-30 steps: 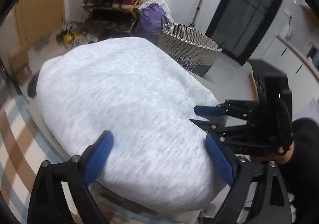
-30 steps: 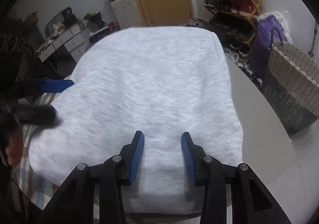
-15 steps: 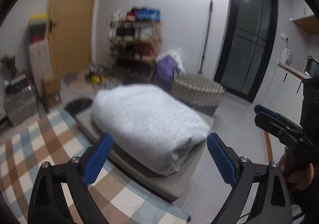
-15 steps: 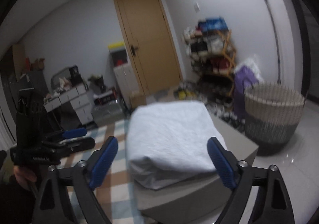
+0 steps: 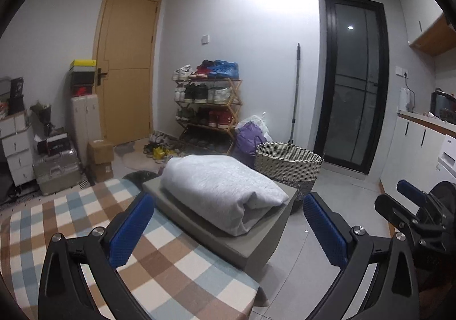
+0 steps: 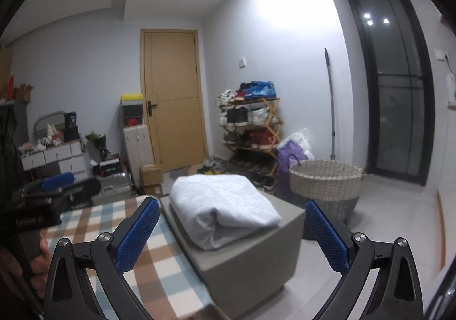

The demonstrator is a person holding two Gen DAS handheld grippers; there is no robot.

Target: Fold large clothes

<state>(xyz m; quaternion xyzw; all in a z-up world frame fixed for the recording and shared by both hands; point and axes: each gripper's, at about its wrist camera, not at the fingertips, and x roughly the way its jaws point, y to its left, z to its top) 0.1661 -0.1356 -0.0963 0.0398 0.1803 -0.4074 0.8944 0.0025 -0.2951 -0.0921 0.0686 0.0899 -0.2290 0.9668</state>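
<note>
Left gripper (image 5: 228, 230) and right gripper (image 6: 232, 234): blue-padded jaws spread wide, holding nothing. Beyond them, light grey fleece garment (image 5: 219, 186) folded into thick rounded bundle, lying atop low grey rectangular block (image 5: 253, 246), beside woven wicker basket (image 5: 287, 159).

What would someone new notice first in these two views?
The folded grey garment lying on the low grey table, centre frame. Both grippers, left gripper and right gripper, hang open and clear of it. Behind it stand a woven basket and a shoe rack.
</note>
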